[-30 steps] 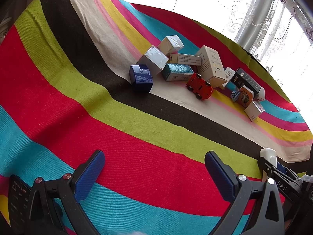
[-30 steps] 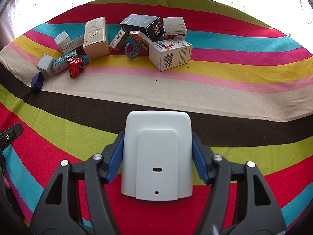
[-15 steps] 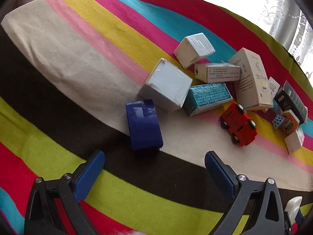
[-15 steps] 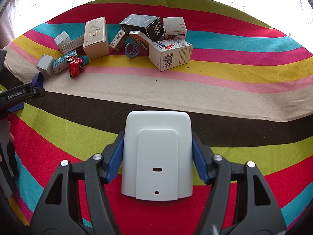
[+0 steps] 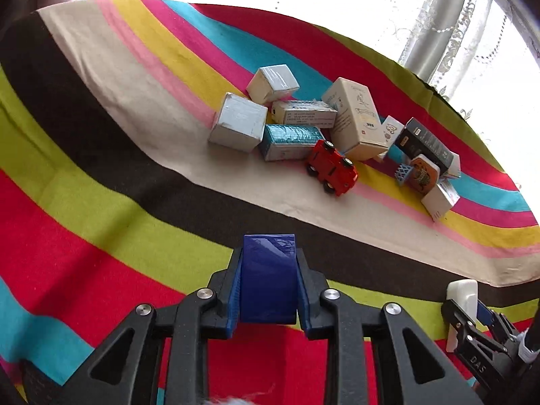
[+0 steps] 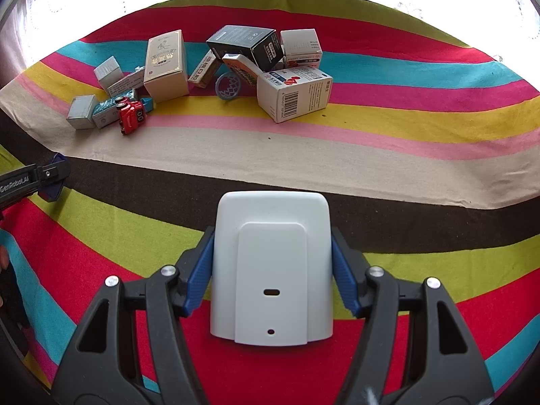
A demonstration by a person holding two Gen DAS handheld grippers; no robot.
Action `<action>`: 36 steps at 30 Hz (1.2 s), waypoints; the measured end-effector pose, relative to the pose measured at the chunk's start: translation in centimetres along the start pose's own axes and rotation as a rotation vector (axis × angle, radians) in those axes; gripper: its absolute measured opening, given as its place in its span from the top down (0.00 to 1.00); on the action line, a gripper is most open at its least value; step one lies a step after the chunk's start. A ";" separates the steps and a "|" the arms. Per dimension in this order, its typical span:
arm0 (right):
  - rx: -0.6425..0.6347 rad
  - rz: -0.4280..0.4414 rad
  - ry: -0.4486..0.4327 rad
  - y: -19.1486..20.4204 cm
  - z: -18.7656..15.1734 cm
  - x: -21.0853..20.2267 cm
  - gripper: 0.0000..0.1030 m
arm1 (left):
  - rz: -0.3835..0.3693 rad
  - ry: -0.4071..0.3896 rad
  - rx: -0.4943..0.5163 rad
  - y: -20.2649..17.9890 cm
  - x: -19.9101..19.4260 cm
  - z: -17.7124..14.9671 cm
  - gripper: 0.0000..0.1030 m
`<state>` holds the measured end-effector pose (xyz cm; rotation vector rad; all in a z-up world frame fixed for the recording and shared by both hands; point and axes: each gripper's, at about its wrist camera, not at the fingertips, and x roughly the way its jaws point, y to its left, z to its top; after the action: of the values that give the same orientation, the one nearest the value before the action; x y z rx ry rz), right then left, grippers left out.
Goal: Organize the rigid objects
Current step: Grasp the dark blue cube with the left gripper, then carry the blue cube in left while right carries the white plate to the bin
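Left tool [image 5: 268, 281] just closed, clamped on blue box [image 5: 268, 280], held over striped cloth [image 5: 101, 236]. Right tool [image 6: 271, 270] gripping white plastic housing [image 6: 271, 266]. Ahead: cluttered pile with red toy car [image 5: 332, 172], cream carton [image 5: 357, 121], grey box [image 5: 238, 122], black carton [image 6: 246, 45]. Clear cloth between tools and pile.

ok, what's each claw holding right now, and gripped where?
Left claw: dark blue box, clamped across its two side faces. Right claw: white plastic casing, pinched at its left and right edges. Both are clear of the pile.
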<state>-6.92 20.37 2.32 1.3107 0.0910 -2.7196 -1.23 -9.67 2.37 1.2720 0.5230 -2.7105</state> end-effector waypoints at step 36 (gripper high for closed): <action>-0.032 0.087 -0.016 -1.1 -12.1 -13.9 0.35 | -0.162 0.057 0.346 -8.6 -10.9 -14.7 0.72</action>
<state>10.88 23.92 5.67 1.2539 0.0733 -2.6449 14.48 2.95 4.22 1.4434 0.1695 -3.0059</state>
